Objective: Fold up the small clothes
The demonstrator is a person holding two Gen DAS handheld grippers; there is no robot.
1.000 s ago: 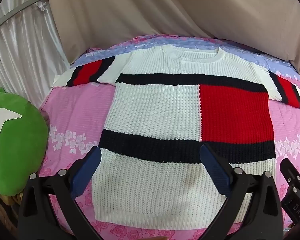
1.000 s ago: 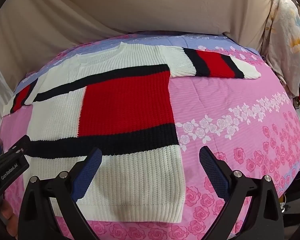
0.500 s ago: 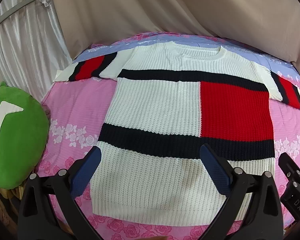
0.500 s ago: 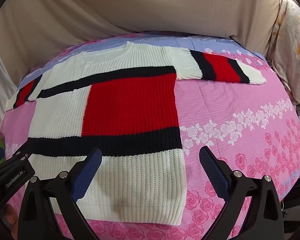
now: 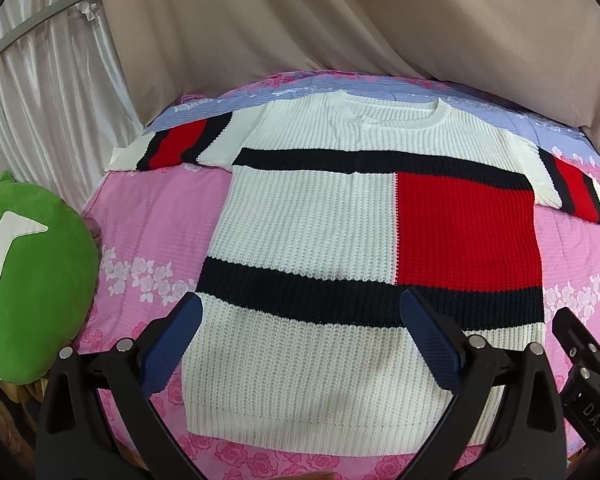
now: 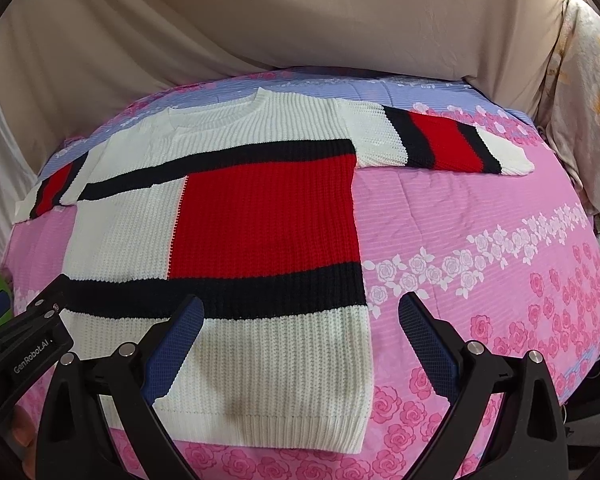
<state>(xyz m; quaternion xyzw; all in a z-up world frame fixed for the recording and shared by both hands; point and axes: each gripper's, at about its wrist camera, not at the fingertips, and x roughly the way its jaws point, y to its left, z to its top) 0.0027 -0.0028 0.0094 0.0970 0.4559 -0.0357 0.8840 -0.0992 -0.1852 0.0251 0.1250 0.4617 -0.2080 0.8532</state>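
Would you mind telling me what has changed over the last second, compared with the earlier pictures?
Only the cameras shifted: both grippers drew back slightly toward the near edge of the bed, so the sweater sits a little higher in each view. Nothing was grasped or released. The left gripper and right gripper stay open above the hem, and the sweater remains flat, sleeves spread, on the pink bedspread; the green cushion has not moved.

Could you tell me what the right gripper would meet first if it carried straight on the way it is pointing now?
Most likely the sweater: the open right gripper points over its lower right part, near the side edge, with pink bedspread beyond. Depth is unclear.
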